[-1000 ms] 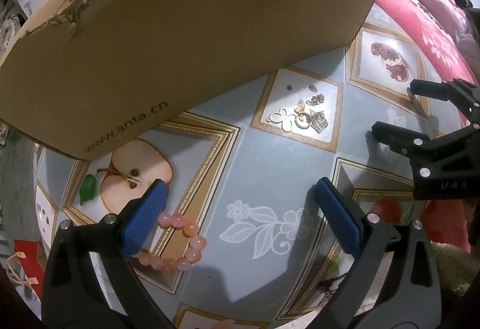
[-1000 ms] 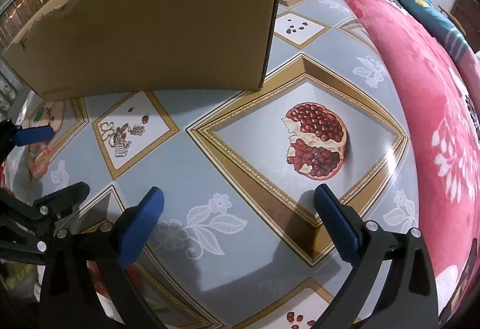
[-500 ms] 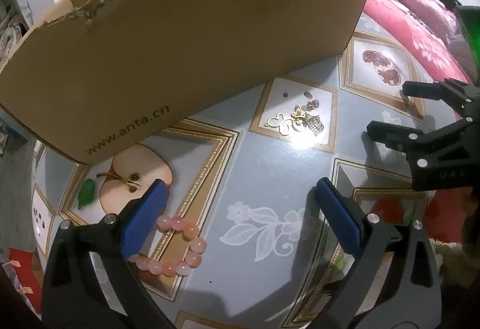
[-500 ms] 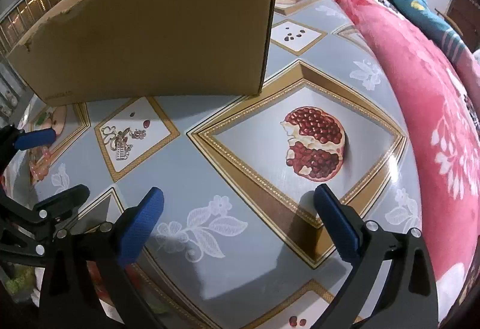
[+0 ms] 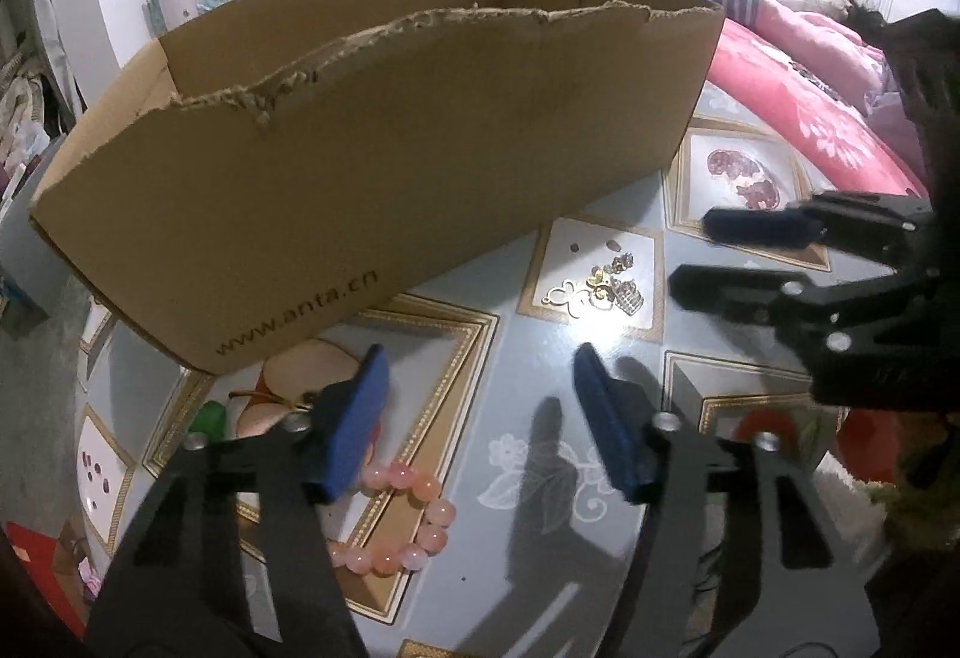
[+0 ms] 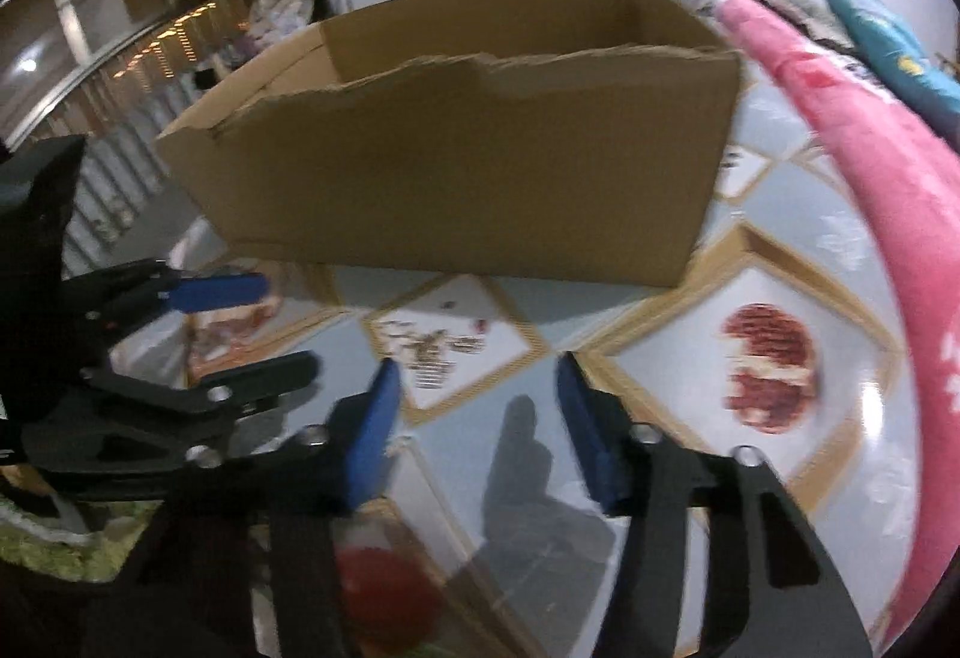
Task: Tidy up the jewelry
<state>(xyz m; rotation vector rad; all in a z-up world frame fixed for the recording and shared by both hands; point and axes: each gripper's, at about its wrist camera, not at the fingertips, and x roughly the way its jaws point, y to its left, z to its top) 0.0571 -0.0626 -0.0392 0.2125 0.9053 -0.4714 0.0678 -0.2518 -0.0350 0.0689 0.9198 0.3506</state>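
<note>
Left wrist view: your left hand-held gripper (image 5: 480, 412) hangs over the counter (image 5: 540, 568) with its jaws closing and nothing between the blue pads. Take the cardboard box (image 5: 384, 190) as your landmark. The pink bead bracelet (image 5: 402, 526) lies on the counter in front of the box's near wall, toward its left end, partly hidden under the left pad and not gripped. The cluster of small metal charms (image 5: 606, 289) lies on a white tile just in front of the box's right end, well apart from the bracelet. Your right hand-held gripper (image 5: 696, 256) enters from the right, just beside the charms and above them. Right wrist view: this frame is motion-blurred, so treat fine detail as unreliable. The right hand-held gripper (image 6: 474, 418) is also closing its jaws on empty air; the charms (image 6: 432, 349) lie ahead of its pads, between them and the cardboard box (image 6: 456, 178). The left hand-held gripper (image 6: 282, 325) appears at the left edge, in front of the box's left end. Status, judged from both views: nothing has been picked up, and what shows of the box interior is too little to tell whether anything lies inside. Both the bracelet and the charms remain on the counter, so the sorting appears to be at its start.
</note>
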